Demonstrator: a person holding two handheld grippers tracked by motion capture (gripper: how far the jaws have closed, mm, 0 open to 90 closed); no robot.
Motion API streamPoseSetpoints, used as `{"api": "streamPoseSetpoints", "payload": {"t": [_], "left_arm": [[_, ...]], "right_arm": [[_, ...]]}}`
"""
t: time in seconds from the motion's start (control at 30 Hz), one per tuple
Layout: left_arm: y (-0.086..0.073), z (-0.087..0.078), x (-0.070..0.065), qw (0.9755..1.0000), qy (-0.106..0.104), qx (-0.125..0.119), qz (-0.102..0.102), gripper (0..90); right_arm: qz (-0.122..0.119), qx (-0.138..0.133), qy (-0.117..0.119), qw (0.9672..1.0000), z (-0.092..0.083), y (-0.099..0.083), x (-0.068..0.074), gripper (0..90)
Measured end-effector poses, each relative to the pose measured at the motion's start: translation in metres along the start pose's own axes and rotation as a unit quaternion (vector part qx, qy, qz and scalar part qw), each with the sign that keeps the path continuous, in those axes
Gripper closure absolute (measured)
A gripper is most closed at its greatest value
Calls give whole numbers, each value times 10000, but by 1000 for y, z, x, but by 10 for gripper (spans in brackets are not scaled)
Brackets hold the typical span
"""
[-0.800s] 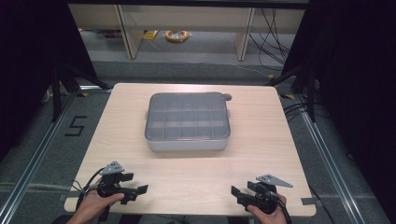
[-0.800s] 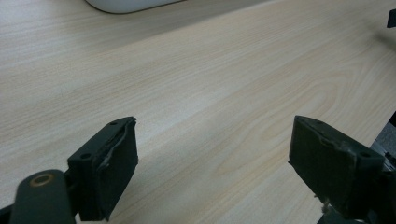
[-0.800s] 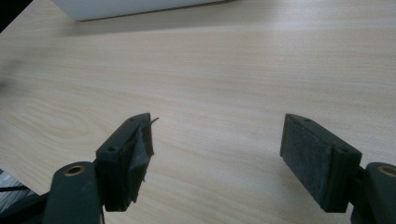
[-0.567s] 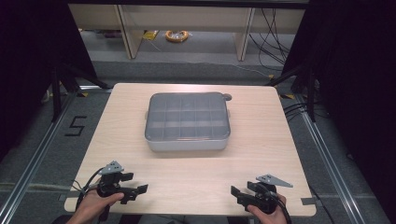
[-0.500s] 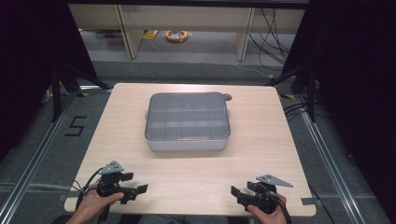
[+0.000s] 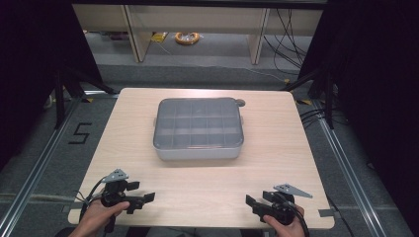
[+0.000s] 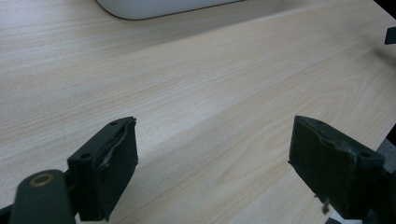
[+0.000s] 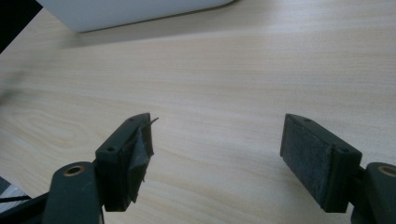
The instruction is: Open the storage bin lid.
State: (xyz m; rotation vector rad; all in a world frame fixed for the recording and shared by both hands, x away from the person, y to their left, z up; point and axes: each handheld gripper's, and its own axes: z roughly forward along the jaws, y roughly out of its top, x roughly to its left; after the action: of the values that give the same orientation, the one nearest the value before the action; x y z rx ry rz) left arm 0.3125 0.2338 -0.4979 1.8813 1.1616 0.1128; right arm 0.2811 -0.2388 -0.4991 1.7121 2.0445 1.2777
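Note:
A grey lidded organiser box [image 6: 198,129] with a grid of compartments sits at the middle of the light wooden table [image 6: 207,187]. My left gripper [image 6: 142,198] rests at the table's near left corner, held by a hand, jaws pointing right, open with nothing between them. In the left gripper view the gripper [image 7: 212,158] looks over bare wood, with the box's pale edge [image 7: 159,7] at the top. My right gripper [image 6: 252,203] rests at the near right corner, jaws pointing left, open and empty. The right gripper view has the gripper [image 8: 217,149] over bare wood and the box [image 8: 135,11] far off.
The table stands on a grey floor between metal rails [image 6: 34,173]. A taped "5" mark [image 6: 79,133] lies on the floor at the left. Shelving and cables [image 6: 188,37] stand beyond the far edge. Black curtains flank both sides.

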Motion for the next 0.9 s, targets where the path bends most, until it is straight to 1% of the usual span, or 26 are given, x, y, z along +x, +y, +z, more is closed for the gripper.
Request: {"api": "streamPoseSetpoints", "payload": {"t": [0.03,0.07,0.13,0.17,0.2,0.23,0.27,0.3,0.33,0.37,0.43,0.47,0.5,0.53,0.57,0.6,0.63,0.67,0.7,0.73,0.77,0.8,0.83,0.87,0.9], "left_arm": [[0,0,0,10000,5,8,-1,147],[0,1,0,10000,-1,4,-16,147],[0,1,1,10000,4,23,-16,147],[0,1,1,10000,25,40,-13,147],[1,1,1,10000,24,40,-18,147],[1,1,1,10000,42,24,-19,147],[2,0,2,10000,48,23,-20,147],[2,0,2,10000,48,23,-20,147],[2,1,2,10000,53,21,-28,147],[2,1,2,10000,60,25,-32,147],[3,2,1,10000,44,11,-58,147],[3,2,1,10000,51,18,-61,147],[3,2,1,10000,51,18,-61,147],[4,3,0,10000,39,2,-52,147],[5,4,0,10000,18,22,-56,147],[5,4,0,10000,18,22,-56,147],[5,5,0,10000,29,5,-61,147],[5,5,1,10000,36,33,-34,147],[6,5,0,10000,35,49,-63,147],[6,6,0,10000,36,22,-85,147],[6,6,0,10000,43,2,-90,147],[6,5,0,9999,41,-31,-100,147],[6,5,0,9999,41,-31,-100,147],[6,5,1,9999,62,-48,-110,147],[6,4,2,9999,78,-46,-107,147]], "right_arm": [[-21,38,-28,10000,-2,1,-1,264],[33,-20,12,10000,0,1,-1,264],[68,-46,20,10000,0,1,0,264],[-8,-63,19,10000,0,2,-2,264],[-2,-99,20,9999,0,2,-2,264],[83,-86,9,9999,-1,3,-1,264],[16,-152,-13,9999,0,6,-4,267],[16,-152,-13,9999,0,6,-4,267],[228,-218,50,9995,1,7,-2,268],[71,-333,2,9994,2,10,-8,269],[71,-392,22,9992,2,12,-11,271],[69,-360,-48,9993,2,13,-12,270],[69,-360,-48,9993,2,13,-12,270],[396,-376,85,9985,3,13,-11,270],[322,-480,72,9983,6,14,-14,268],[102,-514,71,9986,6,15,-19,266],[102,-514,71,9986,6,15,-19,266],[190,-549,162,9982,6,17,-19,255],[190,-549,162,9982,6,17,-19,255],[117,-618,144,9979,7,17,-21,246],[266,-597,208,9976,7,18,-19,238],[206,-634,243,9975,6,20,-22,234],[206,-634,243,9975,6,20,-22,234],[279,-644,279,9971,7,22,-23,236],[279,-644,279,9971,7,22,-23,236]]}}
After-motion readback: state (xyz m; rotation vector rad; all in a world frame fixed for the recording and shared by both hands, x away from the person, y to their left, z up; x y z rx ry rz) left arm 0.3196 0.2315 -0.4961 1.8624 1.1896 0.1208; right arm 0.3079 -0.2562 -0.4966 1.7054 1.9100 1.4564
